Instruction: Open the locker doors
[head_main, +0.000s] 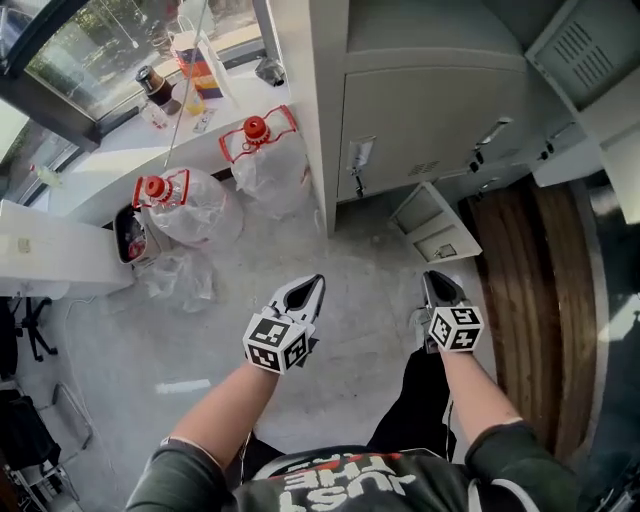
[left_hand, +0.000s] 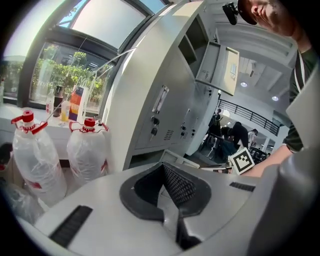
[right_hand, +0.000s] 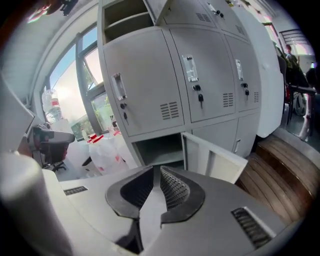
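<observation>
Left tongs (head_main: 316, 283) shut, right tongs (head_main: 432, 278) narrow, both empty (bottom door (head_main: 433, 222) open); nxt I grip closed door's handle (head_main: 360, 155).

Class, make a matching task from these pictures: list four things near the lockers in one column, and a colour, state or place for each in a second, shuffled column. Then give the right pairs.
Column one:
1. lowest locker door
2. locker door above it
3. jug cap
4. wooden boards

Column two:
A. red
B. shut
C. on the floor, at the right of the lockers in the head view
D. swung open

Pairs: 1-D, 2-B, 3-A, 4-C
</observation>
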